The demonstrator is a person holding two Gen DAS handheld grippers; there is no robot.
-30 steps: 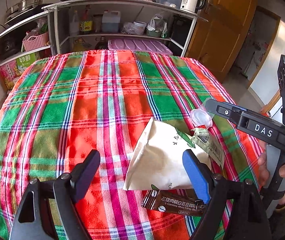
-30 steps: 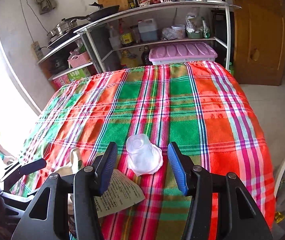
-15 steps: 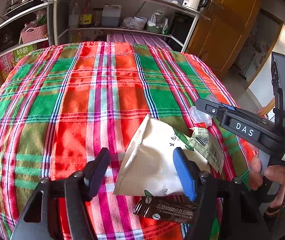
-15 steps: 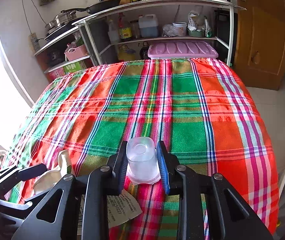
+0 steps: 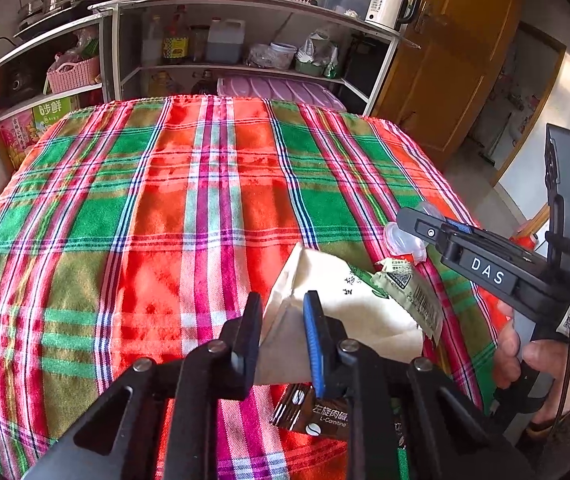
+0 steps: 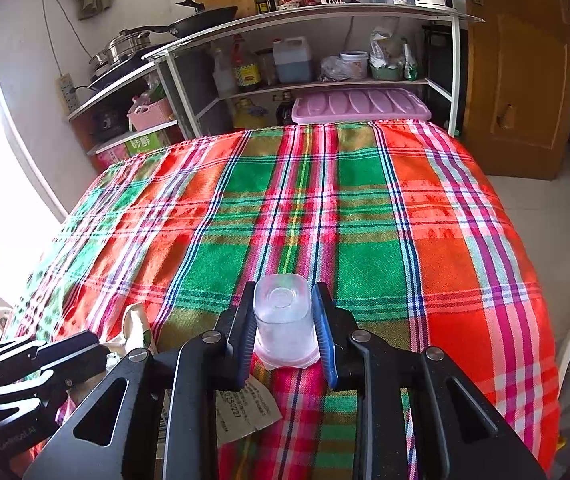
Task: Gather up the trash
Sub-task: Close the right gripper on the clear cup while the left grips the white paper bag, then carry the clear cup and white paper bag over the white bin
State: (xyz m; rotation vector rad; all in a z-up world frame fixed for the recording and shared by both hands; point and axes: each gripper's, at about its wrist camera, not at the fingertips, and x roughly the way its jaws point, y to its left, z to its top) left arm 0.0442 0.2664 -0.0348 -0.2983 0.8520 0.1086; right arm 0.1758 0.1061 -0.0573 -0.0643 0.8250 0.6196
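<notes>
In the left wrist view the left gripper (image 5: 282, 334) sits at lower centre of the frame, its jaws pinching the near folded edge of the cream paper bag (image 5: 349, 304). The bag's long axis runs from the jaws up and toward the right of the frame, its open mouth pointing away from the camera. A brown snack wrapper (image 5: 325, 416) lies on the plaid surface (image 5: 165, 216) just below the bag (partly hidden by the gripper), and a green sachet (image 5: 409, 284) rests on the bag's right end.

In the right wrist view, at lower centre, the right gripper (image 6: 283, 322) has its jaws closed on the sides of the clear plastic cup (image 6: 283, 320), which stands upside down, axis upright, base toward the camera. Each piece is already in its nearer jaws; the coming move looks like a straight lift.
</notes>
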